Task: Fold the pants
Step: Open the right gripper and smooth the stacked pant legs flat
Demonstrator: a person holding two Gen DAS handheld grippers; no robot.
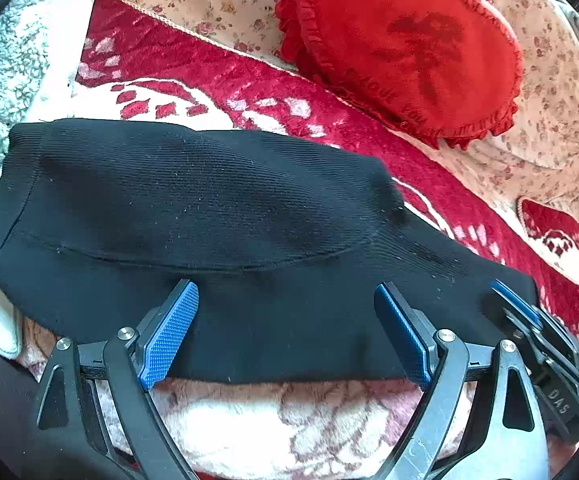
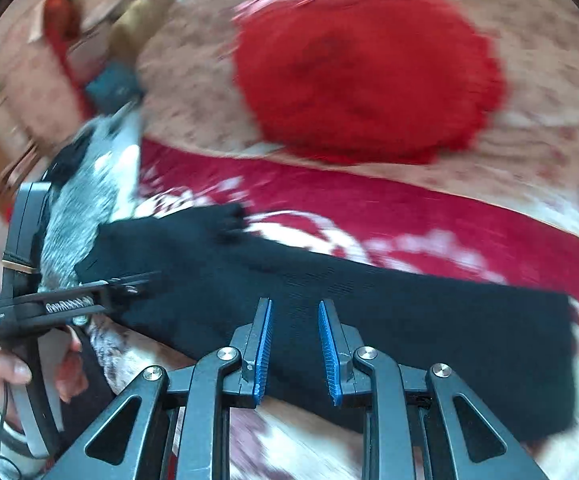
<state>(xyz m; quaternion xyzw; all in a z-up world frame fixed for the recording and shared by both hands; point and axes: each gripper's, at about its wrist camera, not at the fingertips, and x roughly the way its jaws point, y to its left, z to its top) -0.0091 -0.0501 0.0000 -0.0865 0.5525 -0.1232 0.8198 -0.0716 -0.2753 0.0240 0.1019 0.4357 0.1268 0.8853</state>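
Lying across the red-and-white patterned blanket [image 1: 217,76] in front of me are the black ribbed pants [image 1: 217,216], folded into a broad band that runs left to right, with the near hem just beyond my tools. Past the pants sits a round red frilled cushion [image 1: 401,52] on a beige floral cover [image 1: 549,120], well apart from the cloth. A grey fleecy fabric [image 1: 5,64] is bunched beside the left end of the pants, touching it in the right wrist view. A pale pink fuzzy throw [image 1: 289,420] shows under the near hem. My left gripper [image 1: 285,332] stands wide apart, its blue pads over the hem, clasping nothing. My right gripper [image 2: 294,348] is parted more narrowly, fingers spread over the same black cloth and gripping nothing; whether the tips touch the fabric I cannot tell, as this view is blurred. It appears at the far right of the left view, by the pants' right end.
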